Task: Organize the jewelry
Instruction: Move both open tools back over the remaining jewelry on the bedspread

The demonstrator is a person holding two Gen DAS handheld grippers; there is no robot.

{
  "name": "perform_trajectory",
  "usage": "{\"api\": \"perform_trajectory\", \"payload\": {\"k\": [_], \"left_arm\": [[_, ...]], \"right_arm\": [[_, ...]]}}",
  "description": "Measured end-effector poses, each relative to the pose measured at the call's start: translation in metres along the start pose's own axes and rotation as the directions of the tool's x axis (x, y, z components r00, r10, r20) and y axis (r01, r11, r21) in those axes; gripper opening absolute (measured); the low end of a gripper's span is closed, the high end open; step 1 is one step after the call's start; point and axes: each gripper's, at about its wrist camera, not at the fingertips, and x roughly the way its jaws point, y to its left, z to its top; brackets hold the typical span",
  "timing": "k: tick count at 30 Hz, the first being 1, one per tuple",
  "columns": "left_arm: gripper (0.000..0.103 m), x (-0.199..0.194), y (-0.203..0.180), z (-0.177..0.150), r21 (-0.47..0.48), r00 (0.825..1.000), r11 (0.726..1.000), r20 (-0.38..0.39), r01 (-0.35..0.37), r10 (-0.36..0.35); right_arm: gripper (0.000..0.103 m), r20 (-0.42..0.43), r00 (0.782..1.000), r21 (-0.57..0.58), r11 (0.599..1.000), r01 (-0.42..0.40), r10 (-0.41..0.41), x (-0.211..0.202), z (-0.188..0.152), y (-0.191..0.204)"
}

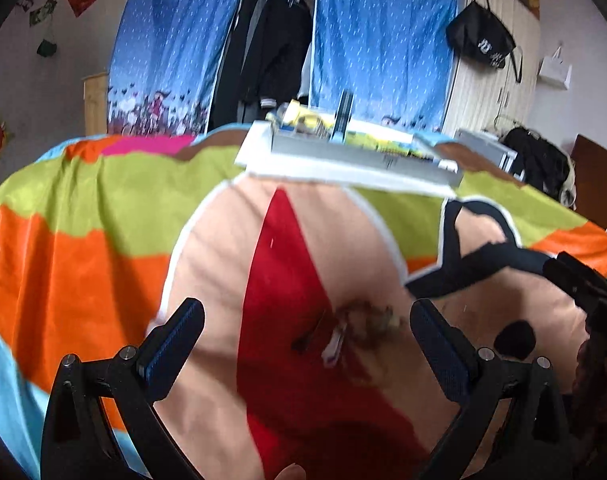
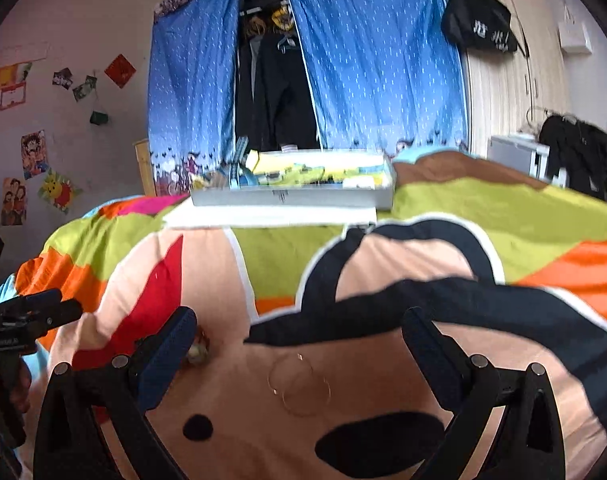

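Jewelry (image 1: 363,328), a blurred tangle on the bed cover (image 1: 83,272), lies just ahead between the left gripper (image 1: 307,336)'s spread fingers, toward one o'clock; the right gripper (image 2: 299,344), also spread, straddles two hoops (image 2: 299,384).

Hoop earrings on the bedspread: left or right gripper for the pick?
Right, probably. The right gripper is open with the thin hoop earrings lying centred between its fingers. The left gripper, also open, frames a blurred clip-like piece on the red patch instead.

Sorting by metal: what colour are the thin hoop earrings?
Thin hoop earrings: pale silvery wire, best in right wrist view.
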Motion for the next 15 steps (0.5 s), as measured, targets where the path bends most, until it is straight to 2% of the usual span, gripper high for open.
{"api": "perform_trajectory", "payload": {"k": [4, 8, 12, 15], "left_arm": [[0.101, 0.007, -0.003, -0.014, 0.019, 0.998, 1.000, -0.060, -0.009, 0.010], [0.101, 0.016, -0.012, -0.024, 0.077, 0.993, 0.997, -0.119, -0.002, 0.011], [0.101, 0.025, -0.017, -0.031, 0.090, 0.984, 0.995, -0.175, 0.048, -0.031], [0.101, 0.036, -0.021, -0.031, 0.078, 0.971, 0.993, -0.228, 0.092, -0.072]], "right_arm": [[0.103, -0.062, 0.998, 0.004, 1.000, -0.006, 0.006, 0.012, -0.012, -0.005], [0.103, -0.108, 0.994, 0.029, 0.999, -0.013, 0.016, 0.020, -0.021, -0.010], [0.103, -0.147, 0.989, 0.032, 0.999, -0.019, 0.023, 0.026, -0.027, -0.013], [0.103, -0.186, 0.982, 0.031, 0.999, -0.023, 0.028, 0.033, -0.030, -0.014]]}}
